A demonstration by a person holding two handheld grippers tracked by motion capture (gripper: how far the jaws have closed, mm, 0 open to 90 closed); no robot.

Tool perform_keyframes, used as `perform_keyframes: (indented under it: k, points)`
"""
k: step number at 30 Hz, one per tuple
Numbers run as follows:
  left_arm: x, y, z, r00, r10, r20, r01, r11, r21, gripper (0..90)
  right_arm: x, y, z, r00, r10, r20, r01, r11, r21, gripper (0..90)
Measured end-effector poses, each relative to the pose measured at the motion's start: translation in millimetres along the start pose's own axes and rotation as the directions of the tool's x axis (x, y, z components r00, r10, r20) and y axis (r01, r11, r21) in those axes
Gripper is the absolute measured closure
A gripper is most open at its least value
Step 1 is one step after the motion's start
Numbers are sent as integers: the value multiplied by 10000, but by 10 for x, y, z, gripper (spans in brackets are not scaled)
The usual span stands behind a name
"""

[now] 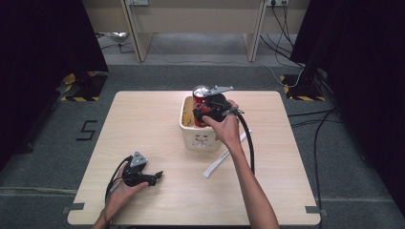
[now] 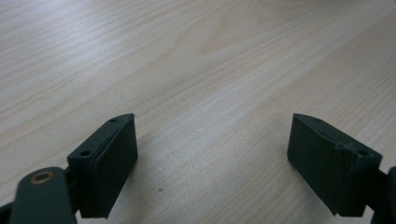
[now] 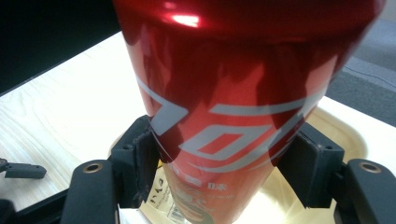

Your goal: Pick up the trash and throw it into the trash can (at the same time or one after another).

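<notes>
1. My right gripper (image 1: 206, 110) has its jaws closed on a red can (image 3: 233, 93), one pad on each side of the can's body, and the jaws stand rather wide because the can is wide. I hold it by the sides so that it stays upright.
2. The can is between the jaws of this gripper and directly above a cream container (image 1: 198, 138). Its lower end seems already inside the rim, but I cannot tell if it touches the bottom.
3. I judge that the work is to put the can into the container; the grip from the side leaves the bottom of the can free to go down.
4. Under the can, inside the container, I see some printed packaging (image 3: 163, 198); the view is poor, so I am not sure what it is.
5. My left gripper (image 2: 212, 163) rests low over the bare table (image 2: 196, 56), far from the container, with the jaws wide apart and nothing between them. It waits, I think, because one hand is enough here.
6. A white strip (image 1: 228, 153) lies on the table just beside the right forearm.
7. Count: two grippers, one can, one container, one strip.
</notes>
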State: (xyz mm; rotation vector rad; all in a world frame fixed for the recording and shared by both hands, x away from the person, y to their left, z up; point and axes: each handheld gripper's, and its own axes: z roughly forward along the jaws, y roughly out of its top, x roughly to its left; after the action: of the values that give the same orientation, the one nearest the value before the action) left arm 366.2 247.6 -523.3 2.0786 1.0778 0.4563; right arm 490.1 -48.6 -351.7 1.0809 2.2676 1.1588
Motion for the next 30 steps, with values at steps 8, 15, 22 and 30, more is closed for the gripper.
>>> perform_keyframes:
  k: [8,15,22,30]
  points:
    - [0,0,0,10000,3,0,-3,10000,3,155,46,-25,150,9997,31,-239,-26,9998,221,339]
    - [0,0,0,10000,1,-3,-1,10000,7,155,91,-35,228,9996,-30,-295,41,9993,366,338]
    - [0,1,-3,10000,-7,25,7,10000,33,155,132,-52,333,9995,-63,-322,82,9981,603,338]
    - [-2,0,0,10000,-35,19,35,10000,2,155,144,-63,393,9991,-7,-422,41,9966,822,337]
